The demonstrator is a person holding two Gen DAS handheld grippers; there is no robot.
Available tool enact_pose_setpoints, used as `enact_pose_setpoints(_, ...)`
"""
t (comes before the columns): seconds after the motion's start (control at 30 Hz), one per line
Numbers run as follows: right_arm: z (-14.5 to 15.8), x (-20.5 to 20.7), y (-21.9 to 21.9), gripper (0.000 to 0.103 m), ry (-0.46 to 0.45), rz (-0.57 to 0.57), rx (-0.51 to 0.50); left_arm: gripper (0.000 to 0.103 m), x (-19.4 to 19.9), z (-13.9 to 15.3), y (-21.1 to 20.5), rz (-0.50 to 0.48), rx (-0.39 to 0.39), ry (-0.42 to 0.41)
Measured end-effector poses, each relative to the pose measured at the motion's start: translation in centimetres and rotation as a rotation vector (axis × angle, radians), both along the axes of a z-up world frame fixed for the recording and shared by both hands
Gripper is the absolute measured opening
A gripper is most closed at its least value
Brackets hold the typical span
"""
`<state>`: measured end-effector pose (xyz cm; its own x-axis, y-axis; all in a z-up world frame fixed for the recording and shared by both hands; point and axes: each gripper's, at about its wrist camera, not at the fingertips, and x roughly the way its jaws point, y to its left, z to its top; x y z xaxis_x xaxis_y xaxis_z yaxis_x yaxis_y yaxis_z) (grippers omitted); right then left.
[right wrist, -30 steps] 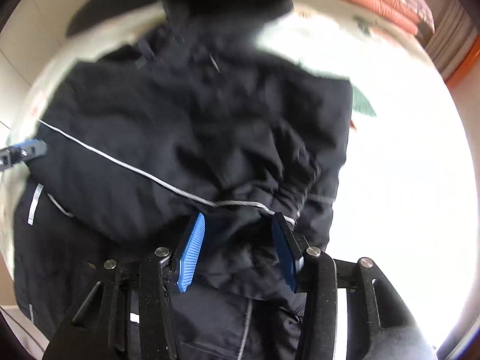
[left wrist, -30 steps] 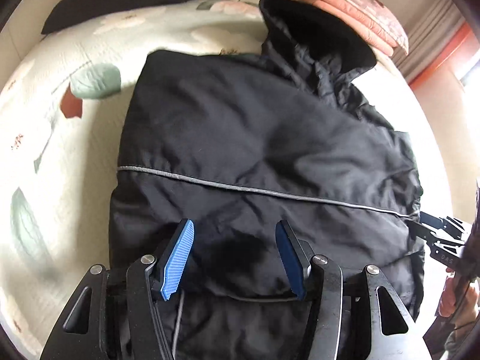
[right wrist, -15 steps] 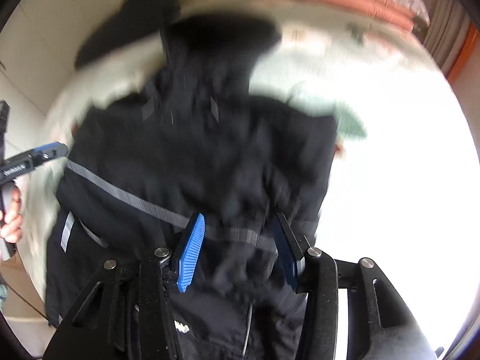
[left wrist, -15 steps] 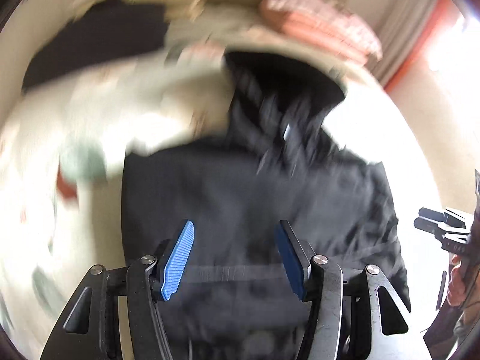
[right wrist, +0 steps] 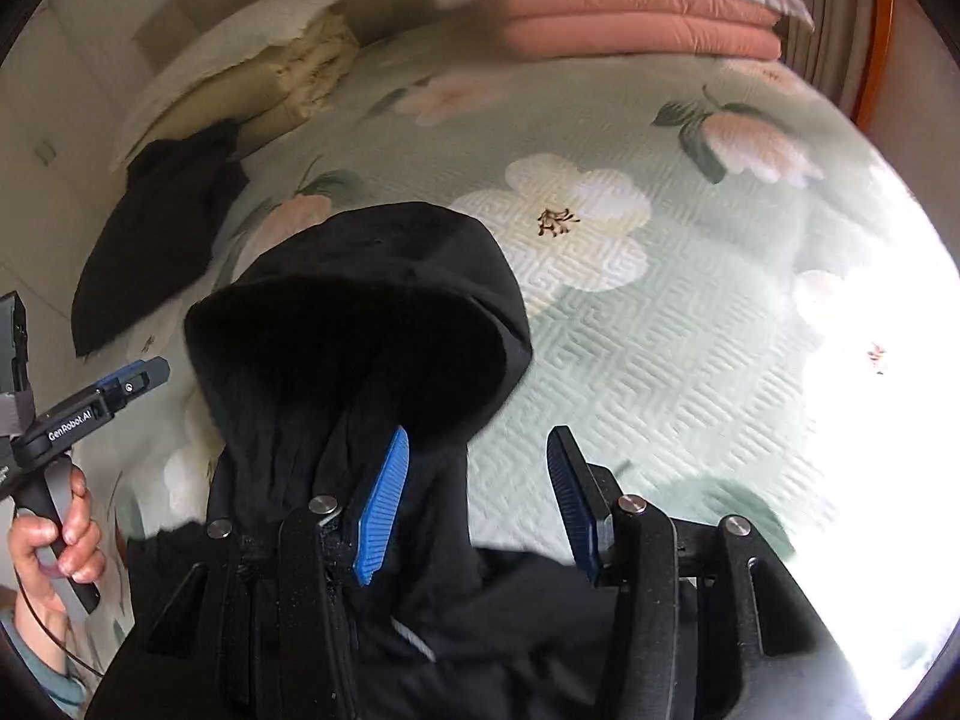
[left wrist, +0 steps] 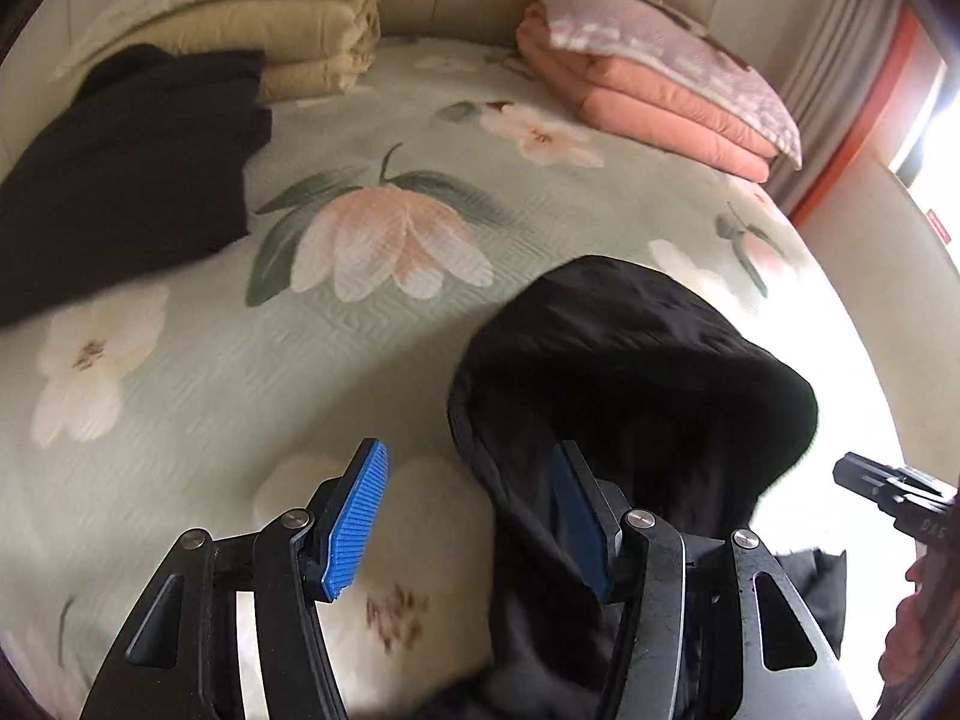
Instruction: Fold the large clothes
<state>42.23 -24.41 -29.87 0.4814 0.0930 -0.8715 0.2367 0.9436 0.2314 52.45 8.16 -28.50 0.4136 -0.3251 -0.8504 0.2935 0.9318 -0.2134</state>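
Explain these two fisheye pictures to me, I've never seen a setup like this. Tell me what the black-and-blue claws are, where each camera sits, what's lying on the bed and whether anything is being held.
There is no robot here: a person holds a hand tool with two fingers in each hand, and a small camera on each tool looks forward along its fingers. One picture comes from the left gripper, the other from the right gripper. In the right view you can see a hand holding the left tool's handle.

Both are over a bed with a flowered cover. On it lies a black jacket, its hood towards the pillows. Farther back are another dark garment, a beige folded quilt and a pink folded quilt.

Nothing is held: both pairs of blue pads stand apart, with no cloth pinched between them.
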Motion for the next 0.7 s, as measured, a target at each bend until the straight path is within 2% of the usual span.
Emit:
enact_pose_setpoints(0.07, -1.8, 1.6, -0.4, 0.052, 0.029, -0.015, 0.009, 0.059, 2.2, -1.7, 0.0, 0.025, -0.012, 0.026)
enact_pose_setpoints(0.1, -2.6, 2.5, -0.6, 0.051, 0.044, -0.024, -0.006, 0.051, 2.5, -2.1, 0.1, 0.036, -0.011, 0.032)
enact_pose_setpoints(0.13, -3.2, 3.1, -0.4, 0.032, 0.058, -0.029, -0.031, 0.020, 3.3, -2.9, 0.2, 0.040, -0.028, 0.047)
enact_pose_setpoints(0.17, -3.6, 3.6, -0.4, 0.014, 0.067, -0.019, -0.040, 0.008, 3.7, -3.4, 0.3, 0.022, -0.067, 0.070)
enact_pose_setpoints(0.2, -3.5, 3.5, -0.5, 0.014, 0.058, -0.011, -0.041, 0.007, 3.8, -3.5, 0.6, 0.023, -0.102, 0.080)
enact_pose_setpoints(0.3, -2.4, 2.6, 0.4, 0.013, -0.037, 0.060, -0.090, 0.007, 1.9, -1.8, 2.5, 0.035, -0.180, -0.006)
enact_pose_setpoints(0.37, -2.4, 1.9, 0.4, 0.012, -0.057, 0.089, -0.093, 0.007, 0.2, -1.4, 4.5, 0.082, -0.232, -0.014)
enact_pose_setpoints(0.4, -3.1, 1.9, 0.1, 0.012, -0.046, 0.088, -0.075, 0.007, -0.3, -1.9, 5.4, 0.110, -0.236, 0.004)
enact_pose_setpoints(0.5, -7.4, 2.2, -0.5, 0.012, 0.060, 0.090, -0.037, 0.010, -0.9, -6.8, 7.0, 0.165, -0.235, 0.161)
enact_pose_setpoints(0.57, -9.5, 2.2, -0.5, 0.010, 0.096, 0.099, -0.028, 0.011, -0.7, -10.5, 5.7, 0.135, -0.168, 0.246)
enact_pose_setpoints(0.67, -9.1, 1.9, -0.8, 0.010, 0.087, 0.087, -0.003, 0.011, -0.7, -10.1, 5.7, 0.127, -0.190, 0.217)
enact_pose_setpoints(0.7, -8.9, 1.7, -0.9, 0.011, 0.092, 0.090, -0.001, 0.017, -0.7, -9.7, 6.0, 0.126, -0.206, 0.213)
